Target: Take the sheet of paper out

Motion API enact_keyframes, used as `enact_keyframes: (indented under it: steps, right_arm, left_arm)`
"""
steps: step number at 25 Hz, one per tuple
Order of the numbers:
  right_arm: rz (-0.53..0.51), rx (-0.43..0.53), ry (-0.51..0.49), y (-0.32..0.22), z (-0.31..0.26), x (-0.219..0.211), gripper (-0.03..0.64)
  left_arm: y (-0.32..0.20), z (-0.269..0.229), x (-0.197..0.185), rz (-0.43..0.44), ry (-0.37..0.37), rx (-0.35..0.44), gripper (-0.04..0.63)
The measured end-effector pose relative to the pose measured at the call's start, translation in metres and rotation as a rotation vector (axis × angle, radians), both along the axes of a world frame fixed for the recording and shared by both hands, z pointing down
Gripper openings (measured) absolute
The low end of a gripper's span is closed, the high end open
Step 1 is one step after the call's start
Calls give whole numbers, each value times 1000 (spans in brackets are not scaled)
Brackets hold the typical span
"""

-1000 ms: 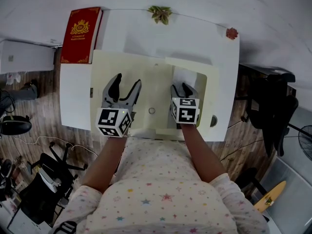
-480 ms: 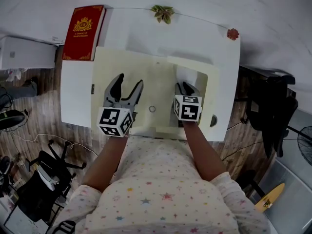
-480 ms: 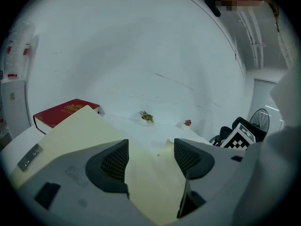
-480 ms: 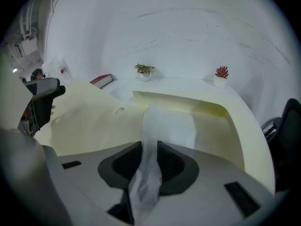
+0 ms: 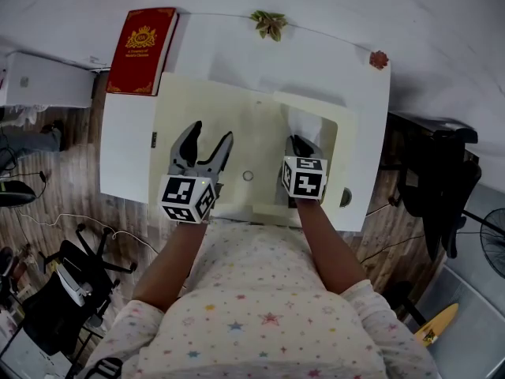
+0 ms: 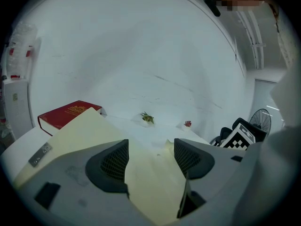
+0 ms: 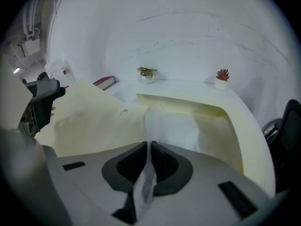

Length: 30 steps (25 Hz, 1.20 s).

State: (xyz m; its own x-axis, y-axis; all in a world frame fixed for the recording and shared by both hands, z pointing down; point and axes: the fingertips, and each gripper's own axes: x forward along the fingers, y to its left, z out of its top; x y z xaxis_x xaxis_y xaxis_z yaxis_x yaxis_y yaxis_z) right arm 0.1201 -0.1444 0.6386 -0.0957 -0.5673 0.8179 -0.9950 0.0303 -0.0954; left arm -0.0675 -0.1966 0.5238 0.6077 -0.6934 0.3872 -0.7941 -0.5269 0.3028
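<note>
A large cream envelope [image 5: 229, 125] lies flat on the white table [image 5: 126, 160], its flap end to the right. A white sheet of paper [image 5: 309, 126] sticks out of its open right end. My right gripper [image 5: 304, 148] is shut on the near edge of that sheet; in the right gripper view the paper [image 7: 160, 131] runs pinched between the two jaws [image 7: 147, 160]. My left gripper [image 5: 203, 144] is open and rests over the envelope's left half, with cream envelope [image 6: 150, 173] showing between its fingers.
A red book [image 5: 142, 50] lies at the table's far left corner. A small green plant [image 5: 269, 24] and a small red plant [image 5: 379, 59] stand along the far edge. Chairs and floor clutter surround the table.
My right gripper has shifted slightly right and nearer to me with the paper's edge in it. The left gripper has hardly moved.
</note>
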Motion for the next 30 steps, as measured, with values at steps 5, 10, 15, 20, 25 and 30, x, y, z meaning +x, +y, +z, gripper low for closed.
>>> enact_keyframes:
  steps: [5,10,15,20,25,30]
  right_arm:
    - [1,14,-17,0,-5,1,18]
    - [-16,34,-40,-1,-13,-3,15]
    - [-31,52,-69,-1,-21,-7,14]
    - [-54,60,-86,0,-26,-13,14]
    - [-85,75,-99,0,-31,-19,14]
    - [-101,94,-113,-2,-36,-25,12]
  left_arm:
    - [4,-3,-4,-13,-2,8,279]
    - [9,-7,-9,-36,-3,18,279]
    - [15,-15,-15,-58,-3,37,279]
    - [21,-22,-20,-83,-4,55,279]
    - [27,-27,-25,-105,-9,69,279]
    - [32,-32,-30,-126,-14,84,279]
